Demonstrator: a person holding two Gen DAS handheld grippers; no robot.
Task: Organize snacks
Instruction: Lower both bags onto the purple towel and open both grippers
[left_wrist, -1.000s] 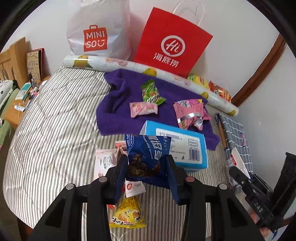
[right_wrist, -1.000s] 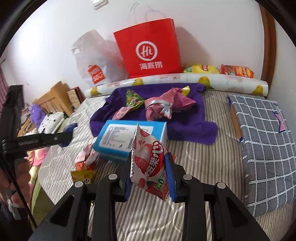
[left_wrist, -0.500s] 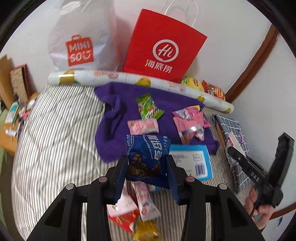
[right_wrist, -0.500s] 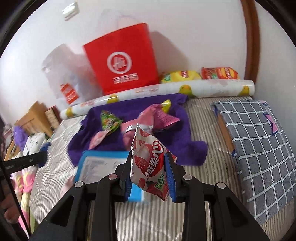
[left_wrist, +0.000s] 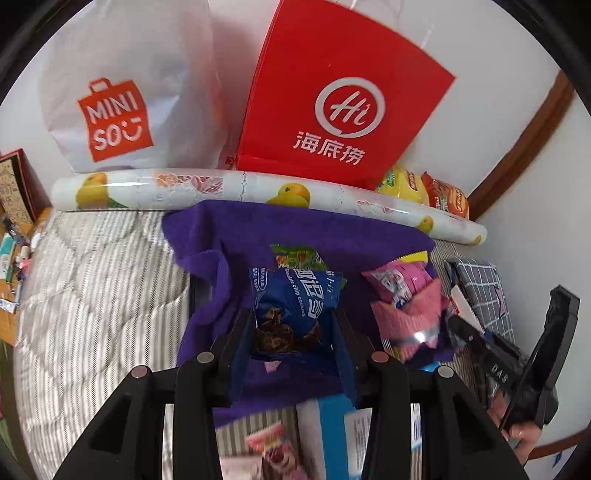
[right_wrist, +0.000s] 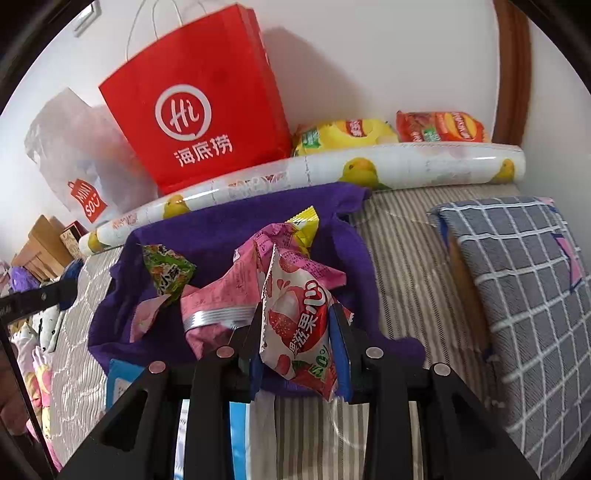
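My left gripper (left_wrist: 293, 323) is shut on a blue chocolate chip cookie packet (left_wrist: 295, 306) and holds it above the purple towel (left_wrist: 317, 236). My right gripper (right_wrist: 295, 325) is shut on a white and red strawberry candy packet (right_wrist: 299, 325), held over the towel's (right_wrist: 229, 221) near edge. On the towel lie a green packet (right_wrist: 168, 271), pink packets (right_wrist: 221, 295) and a yellow packet (right_wrist: 304, 225). The right gripper also shows at the right edge of the left wrist view (left_wrist: 517, 362).
A red paper bag (left_wrist: 340, 96) and a white Miniso bag (left_wrist: 122, 88) stand against the wall behind a rolled fruit-print sheet (left_wrist: 258, 188). Chip bags (right_wrist: 439, 127) lie behind the roll. A blue box (left_wrist: 343, 435) and a pink packet (left_wrist: 277, 450) lie below. A checked cushion (right_wrist: 524, 288) is right.
Both grippers have moved forward toward the wall with their packets and are now over the purple towel. The blue box has passed beneath them.
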